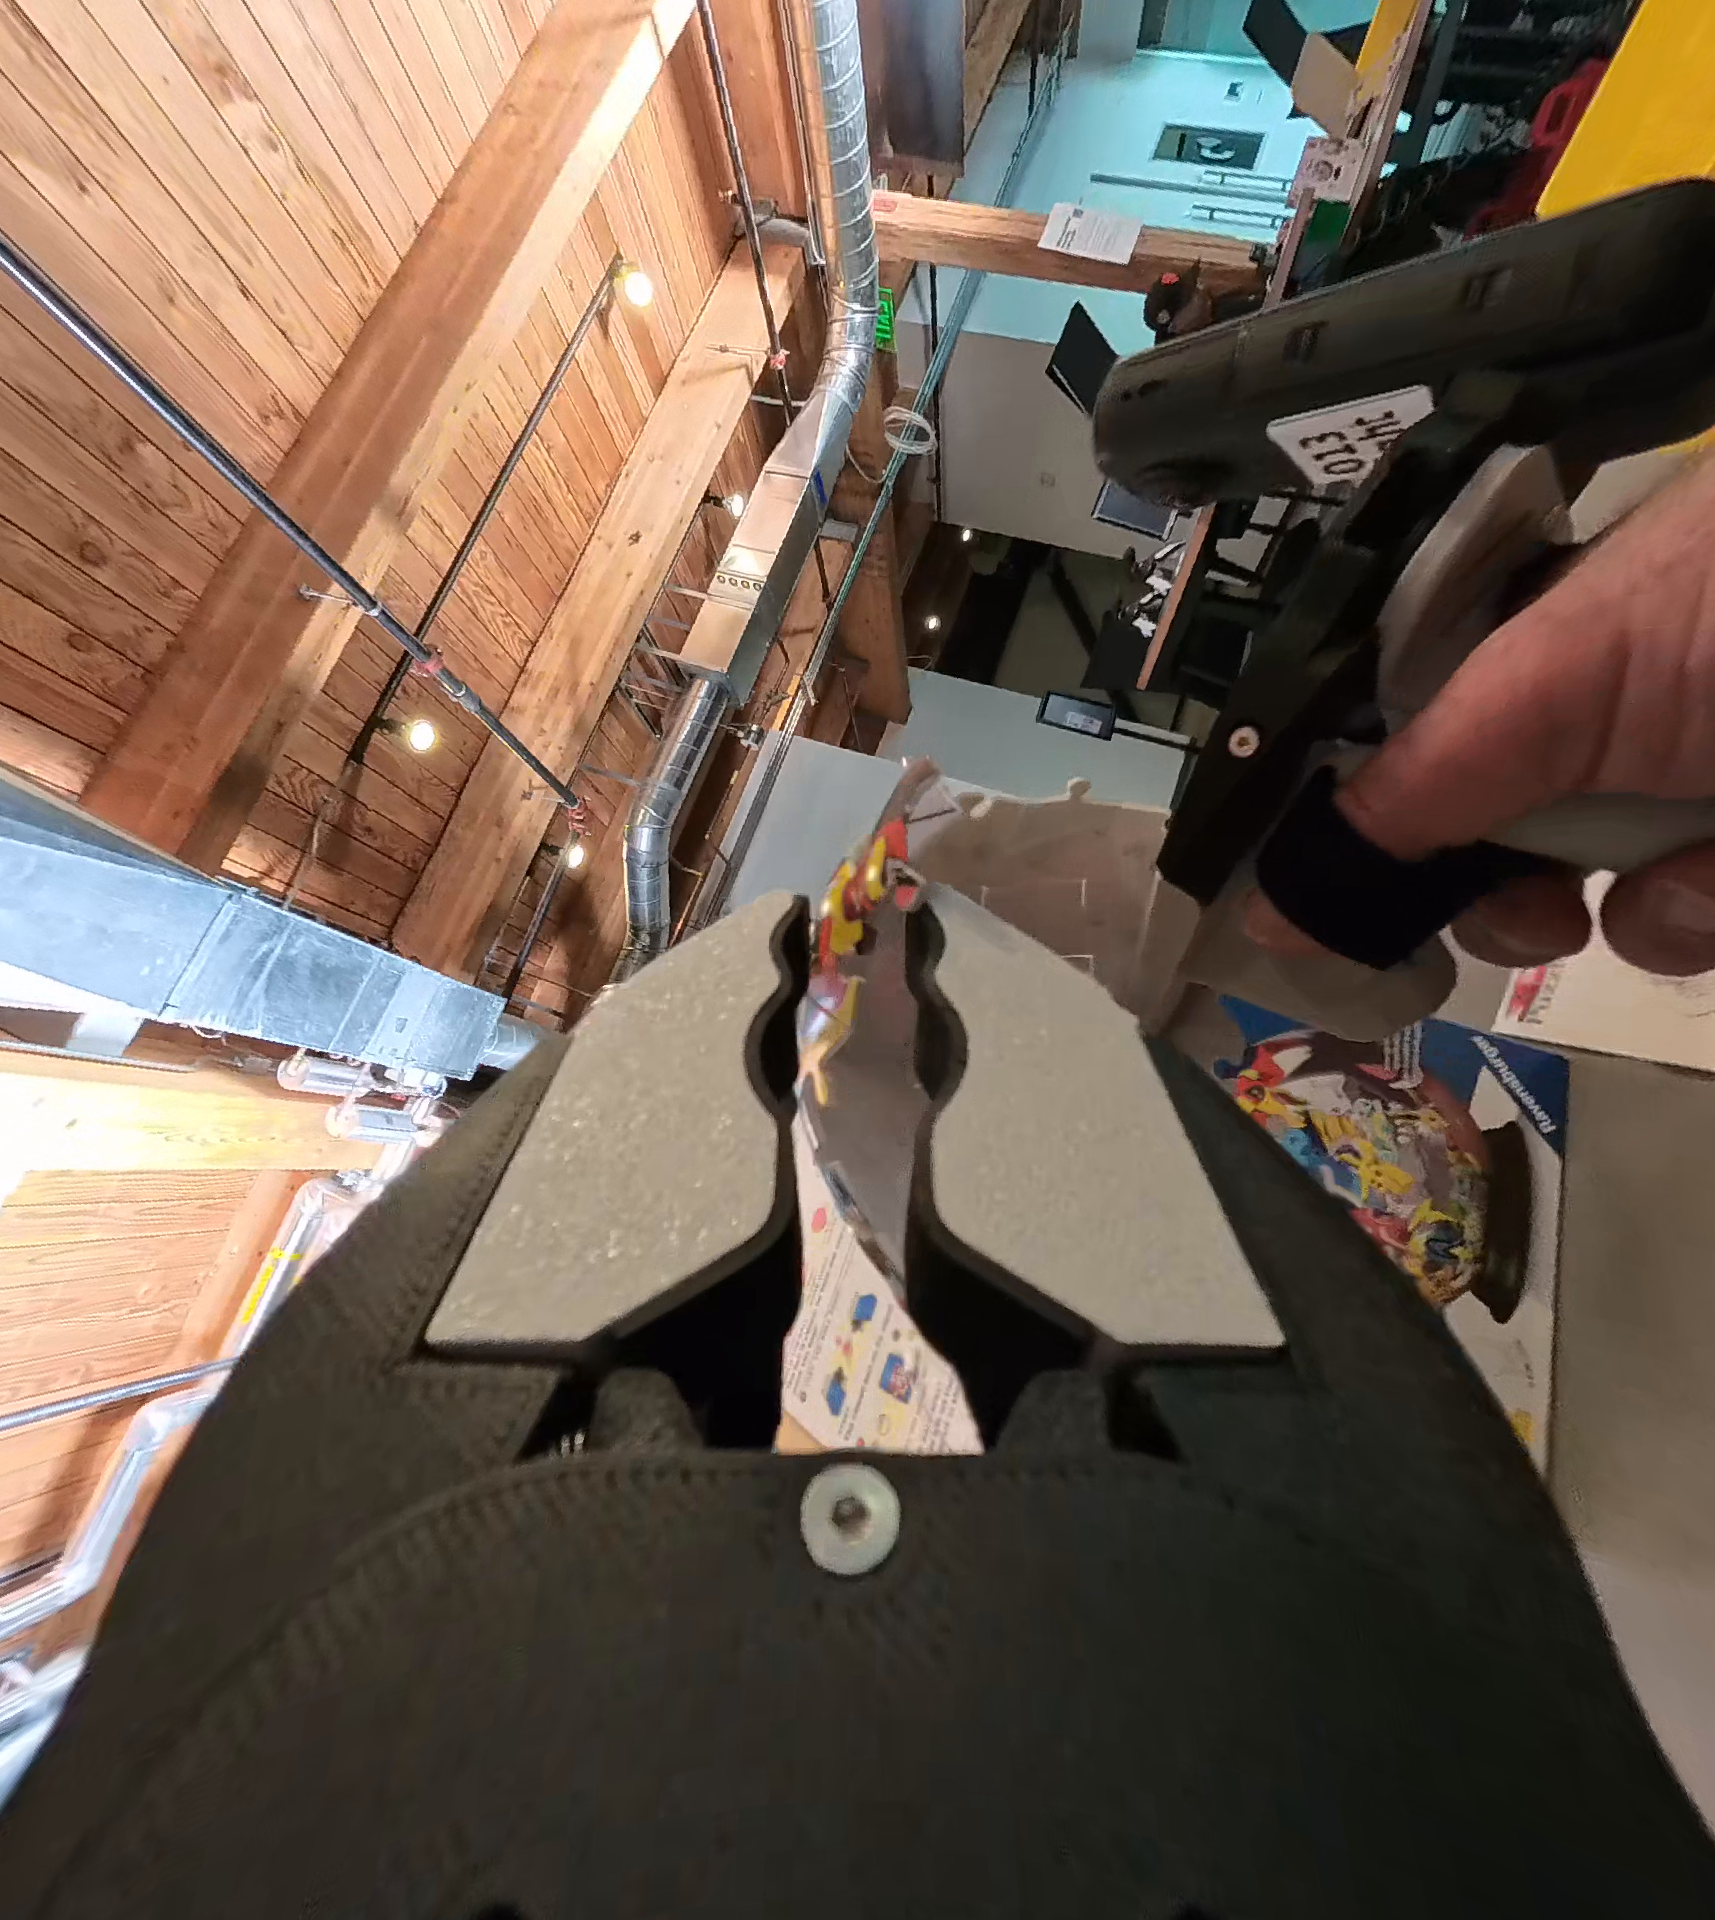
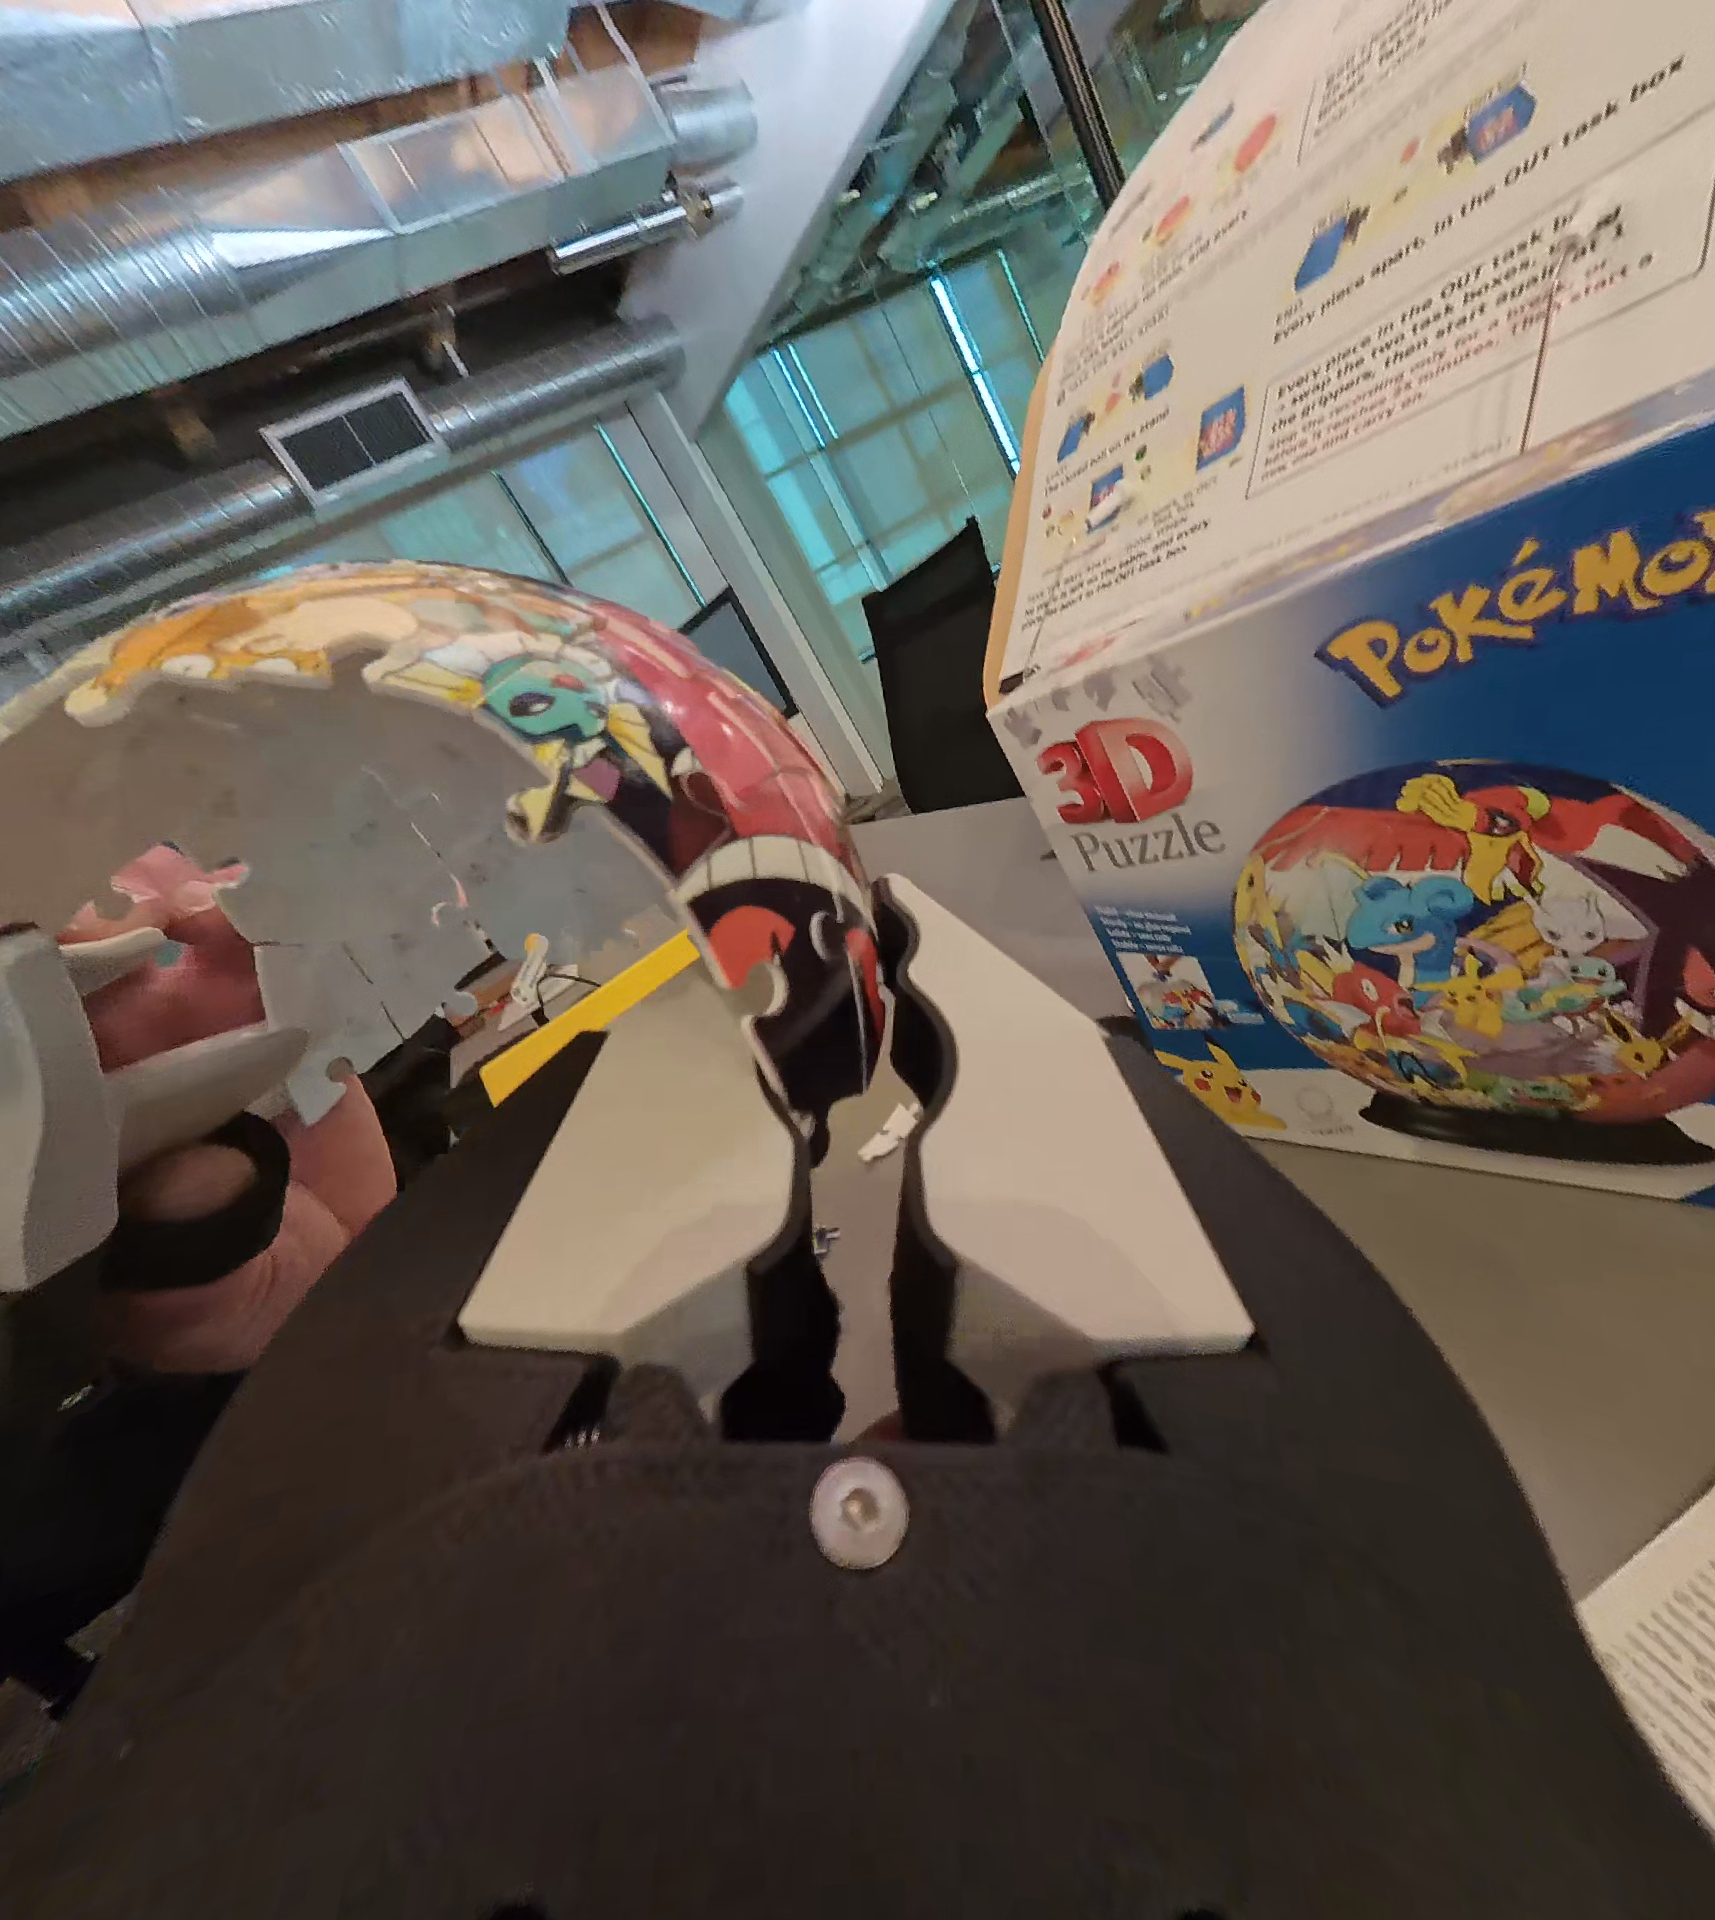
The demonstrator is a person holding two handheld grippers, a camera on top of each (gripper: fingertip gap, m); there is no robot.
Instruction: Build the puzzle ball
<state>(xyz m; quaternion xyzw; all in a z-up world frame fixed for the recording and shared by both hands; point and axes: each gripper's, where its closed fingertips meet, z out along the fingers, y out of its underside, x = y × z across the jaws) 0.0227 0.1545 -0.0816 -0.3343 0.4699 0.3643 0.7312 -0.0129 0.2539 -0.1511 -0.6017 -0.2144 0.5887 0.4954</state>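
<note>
Holding the part-built puzzle ball [image 2: 479, 790] clear of the bench [image 2: 1518, 1278], both grippers are clamped on its shell. The right gripper [image 2: 858, 997] has its fingers closed on the printed rim at the ball's right edge; the left gripper [image 1: 858, 977] is pinched on a curved edge of the same shell, seen edge-on in its own view.

Progress — judged partial. A domed section is joined, printed outside and plain grey inside, but its jagged lower edge shows open tabs and a wide gap. The remaining pieces are not in view, so the count left cannot be told.

Containers — one: the blue puzzle box [image 2: 1455, 831] stands on the bench toward its far edge, closed as far as shows, contents hidden. A printed instruction sheet [image 2: 1404, 270] stands behind it.
</note>
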